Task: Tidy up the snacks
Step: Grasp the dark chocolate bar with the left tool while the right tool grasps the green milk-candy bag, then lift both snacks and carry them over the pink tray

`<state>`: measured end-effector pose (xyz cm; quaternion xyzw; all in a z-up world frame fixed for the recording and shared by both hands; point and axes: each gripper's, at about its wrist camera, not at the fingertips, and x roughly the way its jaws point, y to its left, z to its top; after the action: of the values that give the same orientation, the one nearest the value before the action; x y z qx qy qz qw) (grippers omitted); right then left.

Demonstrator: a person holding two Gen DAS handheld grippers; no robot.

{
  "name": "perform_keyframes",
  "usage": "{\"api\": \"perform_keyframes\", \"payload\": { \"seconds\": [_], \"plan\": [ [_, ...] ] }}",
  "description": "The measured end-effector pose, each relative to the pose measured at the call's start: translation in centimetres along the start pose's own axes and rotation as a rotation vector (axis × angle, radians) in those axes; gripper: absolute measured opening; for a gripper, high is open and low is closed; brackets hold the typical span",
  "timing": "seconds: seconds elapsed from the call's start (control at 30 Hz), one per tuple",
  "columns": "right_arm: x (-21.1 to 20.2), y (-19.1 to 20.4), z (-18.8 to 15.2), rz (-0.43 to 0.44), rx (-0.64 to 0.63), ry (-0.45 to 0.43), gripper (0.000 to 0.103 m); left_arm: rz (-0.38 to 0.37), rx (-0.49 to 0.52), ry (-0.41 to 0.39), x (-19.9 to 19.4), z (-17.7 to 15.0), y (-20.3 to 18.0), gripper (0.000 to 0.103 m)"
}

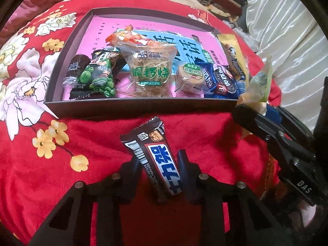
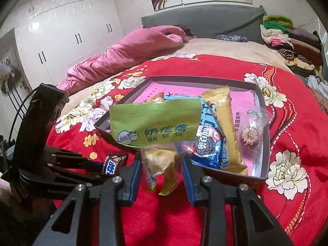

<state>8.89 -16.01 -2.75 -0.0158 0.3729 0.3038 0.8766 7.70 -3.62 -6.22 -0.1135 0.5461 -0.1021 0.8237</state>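
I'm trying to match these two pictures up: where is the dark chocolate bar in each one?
Left wrist view: the chocolate bar is bottom centre, between the left gripper fingers.
Right wrist view: the chocolate bar is lower left, only its end showing.
Shared landmark: the snack box on the red blanket.

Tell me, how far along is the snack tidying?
Mostly done, it seems. Several snacks already lie in the box: the pea packet, a blue cookie pack and a gold bar. In hand: the left tool grips a chocolate bar, the right tool a green milk-candy bag. Left: dropping both into the box.
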Motion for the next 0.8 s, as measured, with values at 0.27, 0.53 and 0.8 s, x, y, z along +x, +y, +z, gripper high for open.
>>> {"api": "perform_keyframes", "payload": {
  "seconds": [0.27, 0.53, 0.8],
  "plan": [
    [0.6, 1.0, -0.3, 0.024, -0.029, 0.024, 0.037, -0.024, 0.013, 0.000, -1.0, -0.4, 0.4, 0.033],
    [-0.1, 1.4, -0.2, 0.046, -0.028, -0.011, 0.037, -0.034, 0.011, -0.032, -3.3, 0.1, 1.1, 0.032],
    [-1.3, 0.9, 0.2, 0.049, 0.000, -0.063, 0.037, -0.034, 0.026, -0.072, -5.1, 0.9, 0.4, 0.032]
  ]
}}
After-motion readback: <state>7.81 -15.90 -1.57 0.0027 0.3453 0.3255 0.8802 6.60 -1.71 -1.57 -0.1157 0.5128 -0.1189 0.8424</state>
